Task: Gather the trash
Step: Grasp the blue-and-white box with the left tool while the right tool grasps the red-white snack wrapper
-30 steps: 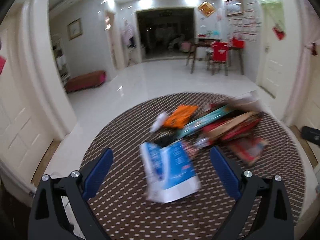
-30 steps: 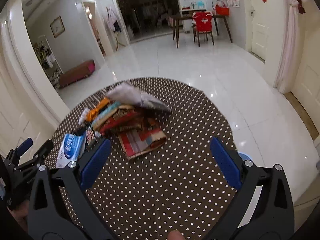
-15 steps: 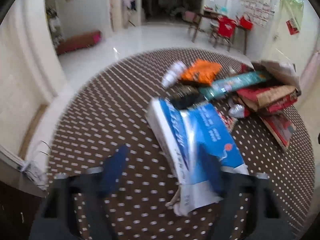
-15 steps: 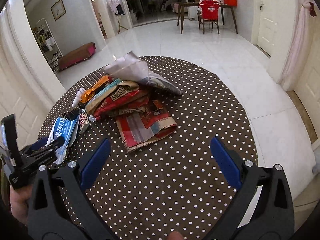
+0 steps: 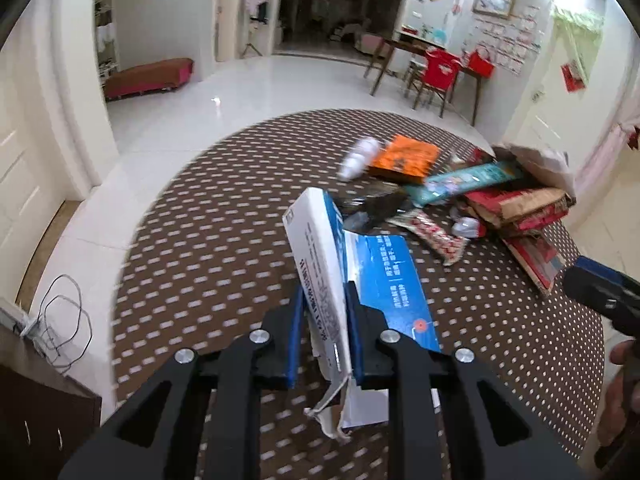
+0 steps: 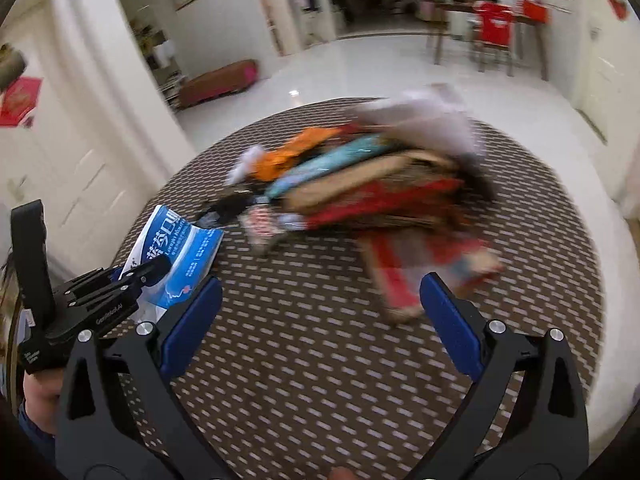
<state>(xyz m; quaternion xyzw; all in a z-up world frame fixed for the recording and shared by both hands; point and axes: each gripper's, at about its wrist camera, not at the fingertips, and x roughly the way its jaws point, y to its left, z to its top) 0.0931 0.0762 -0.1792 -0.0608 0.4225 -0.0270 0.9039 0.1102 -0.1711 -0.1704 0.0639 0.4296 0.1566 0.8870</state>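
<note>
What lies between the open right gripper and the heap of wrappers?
Right wrist view: only bare brown dotted tablecloth lies between right gripper and blurred heap of wrappers.

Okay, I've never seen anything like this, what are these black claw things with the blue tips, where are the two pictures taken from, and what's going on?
These are hand-held grippers, one per hand, each carrying a wide-angle camera that looks along its two fingers. One picture comes from the left gripper, shut on a blue and white package. The other comes from the right gripper, open and empty above the round polka-dot table. Further back lies a pile of trash: an orange packet, a teal wrapper, red and brown bags. The right view is blurred.
</note>
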